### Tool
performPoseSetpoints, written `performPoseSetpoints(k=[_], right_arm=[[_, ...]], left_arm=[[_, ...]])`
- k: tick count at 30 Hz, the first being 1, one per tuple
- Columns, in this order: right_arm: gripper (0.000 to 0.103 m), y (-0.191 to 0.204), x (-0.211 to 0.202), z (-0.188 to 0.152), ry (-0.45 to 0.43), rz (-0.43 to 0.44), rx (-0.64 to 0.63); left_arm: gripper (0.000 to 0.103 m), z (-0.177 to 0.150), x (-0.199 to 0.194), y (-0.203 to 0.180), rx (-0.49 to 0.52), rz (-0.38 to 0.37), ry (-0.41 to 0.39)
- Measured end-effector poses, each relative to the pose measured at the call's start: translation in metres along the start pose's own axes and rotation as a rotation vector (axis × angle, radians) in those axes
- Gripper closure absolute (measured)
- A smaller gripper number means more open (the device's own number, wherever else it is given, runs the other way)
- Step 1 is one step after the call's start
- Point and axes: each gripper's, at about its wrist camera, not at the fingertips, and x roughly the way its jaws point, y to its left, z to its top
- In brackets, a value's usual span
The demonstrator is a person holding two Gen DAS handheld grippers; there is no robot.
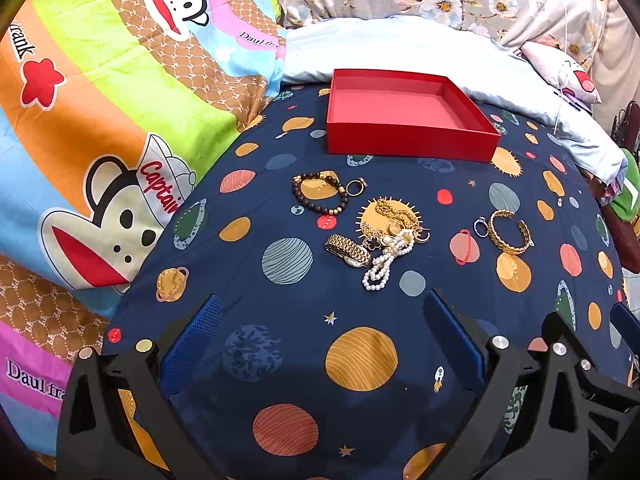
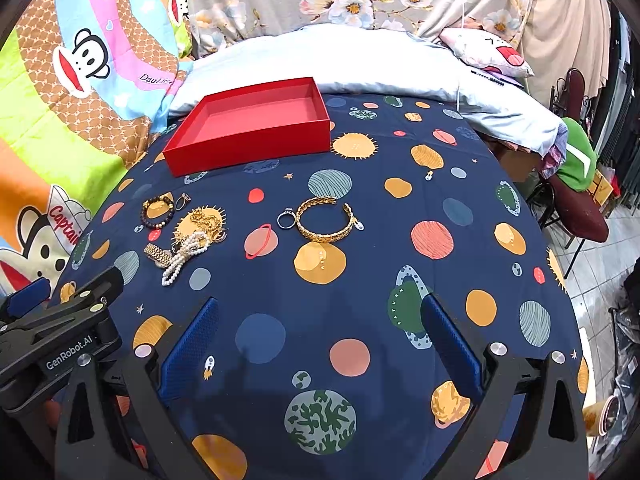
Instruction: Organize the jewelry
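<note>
As seen from the left wrist, the left gripper (image 1: 320, 340) hangs over a navy planet-print bedsheet (image 1: 288, 300), its blue-padded jaws spread wide and holding nothing. Beyond it lies the jewelry: a dark beaded bracelet (image 1: 320, 194) with a small ring (image 1: 356, 187) just beside it, a tangled gold chain (image 1: 394, 216), a gold watch (image 1: 348, 250) touching a pearl strand (image 1: 386, 260), and, apart to the right, a silver ring (image 1: 481, 226) beside an open gold cuff bangle (image 1: 510, 232). An empty red box (image 1: 408, 140) sits farther back, near a pale blue pillow (image 1: 400, 48).

From the right wrist, the right gripper (image 2: 320, 340) likewise hovers with jaws wide and empty. The gold cuff bangle (image 2: 326, 220) and silver ring (image 2: 286, 219) lie ahead; the tangled pile (image 2: 188, 236) lies to the left, the red box (image 2: 248, 152) behind it. The left gripper's black body (image 2: 60, 340) shows at lower left.
</note>
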Motion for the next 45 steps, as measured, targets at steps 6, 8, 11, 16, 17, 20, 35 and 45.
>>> performPoseSetpoints(k=[6,8,11,16,17,20,35,45], right_arm=[[0.005,0.001,0.0,0.0,0.0,0.0,0.0],[0.005,0.0,0.001,0.0,0.001,0.002,0.001],[0.005,0.001,0.001,0.0,0.001,0.001,0.0],[0.005,0.0,0.0,0.001,0.003,0.002,0.0],[0.005,0.0,0.001,0.0,0.004,0.003,0.001],[0.005,0.0,0.003,-0.001,0.007,0.007,0.002],[0.005,0.007,0.01,-0.004,0.017,0.024,0.003],[0.005,0.007,0.01,-0.003,0.019,0.027,0.005]], left_arm=[[0.005,0.001,0.002,0.004,0.002,0.001,0.003],[0.005,-0.001,0.0,-0.001,-0.001,0.001,0.001],[0.005,-0.001,0.0,-0.001,0.0,0.002,-0.001],[0.005,-0.003,0.003,0.001,-0.002,0.005,0.004],[0.005,-0.003,0.004,0.002,-0.003,0.005,0.006],[0.005,-0.005,0.007,0.002,-0.005,0.01,0.011],[0.005,-0.005,0.007,0.003,-0.012,0.037,0.021],[0.005,-0.005,0.008,0.003,-0.012,0.043,0.024]])
